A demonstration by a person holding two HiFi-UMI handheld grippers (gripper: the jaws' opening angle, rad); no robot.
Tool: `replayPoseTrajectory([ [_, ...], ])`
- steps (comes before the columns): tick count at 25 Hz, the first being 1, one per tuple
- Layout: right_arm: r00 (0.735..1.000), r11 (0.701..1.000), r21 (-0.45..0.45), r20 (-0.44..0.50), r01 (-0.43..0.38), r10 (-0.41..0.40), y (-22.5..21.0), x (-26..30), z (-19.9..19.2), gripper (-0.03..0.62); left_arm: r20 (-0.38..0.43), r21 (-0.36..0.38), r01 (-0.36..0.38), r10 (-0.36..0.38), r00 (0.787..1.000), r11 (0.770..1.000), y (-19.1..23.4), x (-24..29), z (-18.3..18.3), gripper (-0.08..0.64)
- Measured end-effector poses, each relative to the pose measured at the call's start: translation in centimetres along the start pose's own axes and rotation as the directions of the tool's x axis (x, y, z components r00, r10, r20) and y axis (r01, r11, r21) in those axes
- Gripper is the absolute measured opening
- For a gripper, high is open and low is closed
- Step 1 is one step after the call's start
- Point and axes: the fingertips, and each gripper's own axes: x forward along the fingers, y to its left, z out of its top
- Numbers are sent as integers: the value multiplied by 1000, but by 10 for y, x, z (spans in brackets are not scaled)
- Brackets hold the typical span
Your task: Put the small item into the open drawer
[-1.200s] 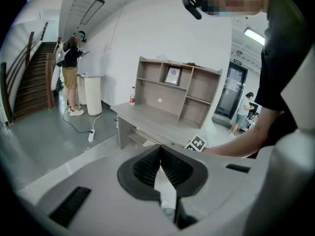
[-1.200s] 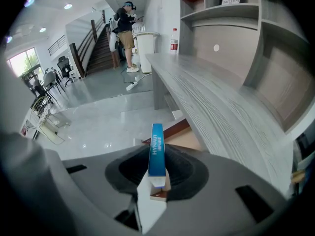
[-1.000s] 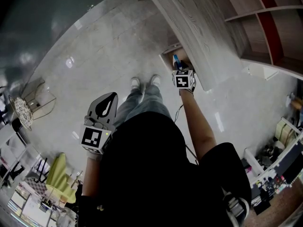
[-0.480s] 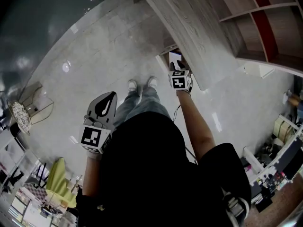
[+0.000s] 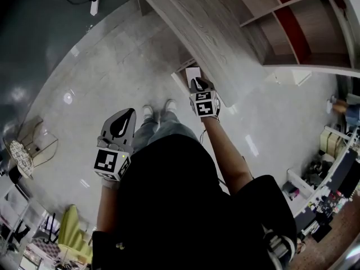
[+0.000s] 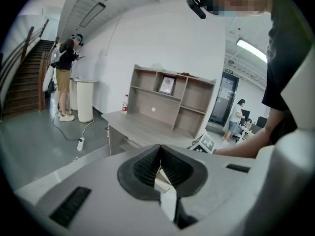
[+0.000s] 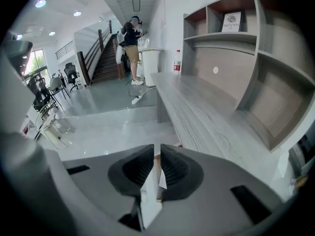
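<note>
The open drawer (image 5: 188,74) juts out from under the grey wood desk (image 5: 194,24), and its pale inside shows just beyond my right gripper (image 5: 195,82). That gripper hovers at the drawer's near edge. In the right gripper view my right gripper (image 7: 157,150) has its jaws closing to a thin slit, with nothing between them. The small item is not visible in any view. My left gripper (image 5: 129,113) hangs over the floor beside my left leg, well away from the drawer. In the left gripper view my left gripper (image 6: 159,149) is shut and holds nothing.
A shelf unit (image 5: 292,27) stands on the back of the desk. My shoes (image 5: 158,109) are on the glossy floor just short of the drawer. A power strip (image 5: 94,3) lies on the floor to the far left. A person (image 7: 131,43) stands by the stairs.
A second ago a blue item showed at the right gripper's tips in the drawer; it is gone from sight. The right gripper has drawn back slightly. The left gripper has hardly moved.
</note>
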Motion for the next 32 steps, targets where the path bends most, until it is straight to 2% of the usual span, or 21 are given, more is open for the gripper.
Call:
replayPoseTrajectory([
  [7,994,1000,9,105,-19,18,9,-53,37,21,47,23,51,-52,998,998,-4,12,15,3],
  [14,977,1000,22,215,4,-9,10,-116,67,15,83,55,99,-103,991,994,-8,21,29,3],
  [23,932,999,9,359,47,-47,13,-194,92,14,113,99,173,-184,977,980,-18,34,48,3],
  [32,886,993,34,449,109,-113,10,-244,97,14,123,132,228,-244,962,965,-28,41,60,3],
])
